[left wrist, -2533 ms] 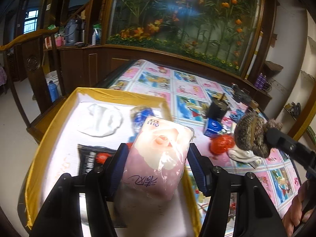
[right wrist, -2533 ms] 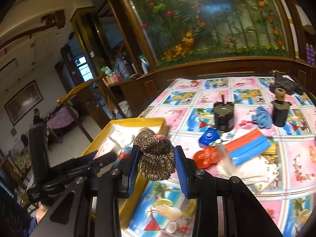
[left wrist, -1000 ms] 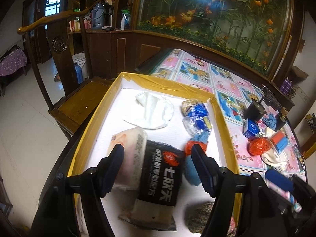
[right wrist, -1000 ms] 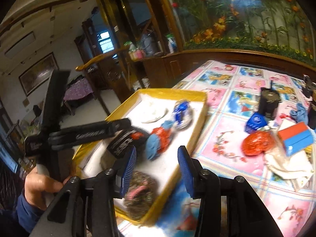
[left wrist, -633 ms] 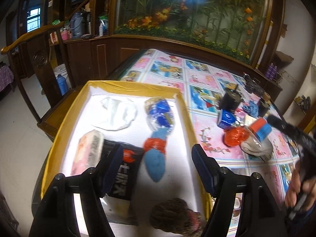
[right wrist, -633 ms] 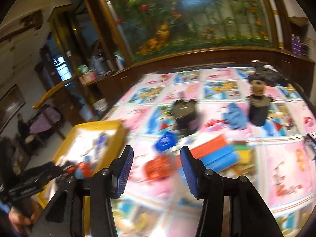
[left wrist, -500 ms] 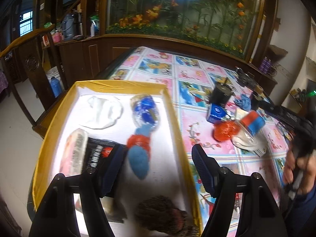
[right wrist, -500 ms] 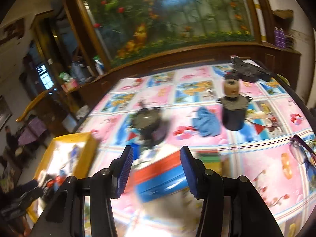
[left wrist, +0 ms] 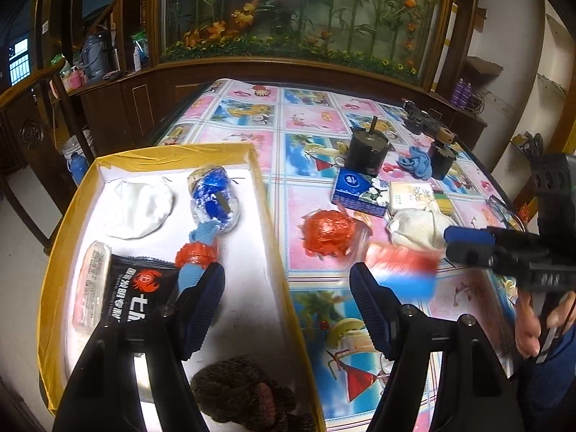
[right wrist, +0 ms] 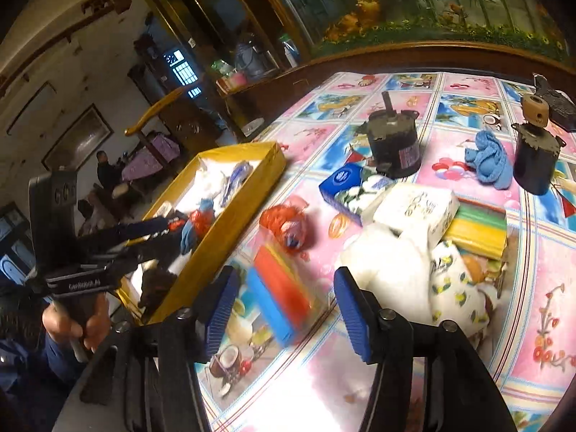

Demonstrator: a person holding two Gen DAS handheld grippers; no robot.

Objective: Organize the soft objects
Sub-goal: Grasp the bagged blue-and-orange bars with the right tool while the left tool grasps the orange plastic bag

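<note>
The yellow-rimmed tray [left wrist: 268, 212] holds a white cloth [left wrist: 142, 208], a blue wrapped bundle [left wrist: 214, 198], a black packet [left wrist: 138, 293], a pink pack [left wrist: 90, 288], a blue-and-orange sock [left wrist: 196, 259] and a brown knit hat [left wrist: 241, 396]. My left gripper [left wrist: 286, 302] is open and empty over the tray's right rim. My right gripper [right wrist: 284, 309] is open; a blurred red-and-blue sponge [right wrist: 282, 295] lies on the table between its fingers, not gripped. On the table sit an orange mesh ball [left wrist: 329, 232], white cloth [left wrist: 419, 228] and blue rag [left wrist: 415, 160].
Two black motor-like cylinders [left wrist: 365, 153] [left wrist: 441, 151], a blue tissue box [left wrist: 354, 189], a white tissue pack [left wrist: 410, 198] and a coloured sponge stack [right wrist: 477, 230] crowd the table's far right. The tray also shows in the right wrist view [right wrist: 230, 223]. Wooden cabinets stand behind.
Both grippers let go: the pink pack and the knit hat now lie in the tray. My right gripper swung back to the table and now straddles the red-and-blue sponge, which has moved closer.
</note>
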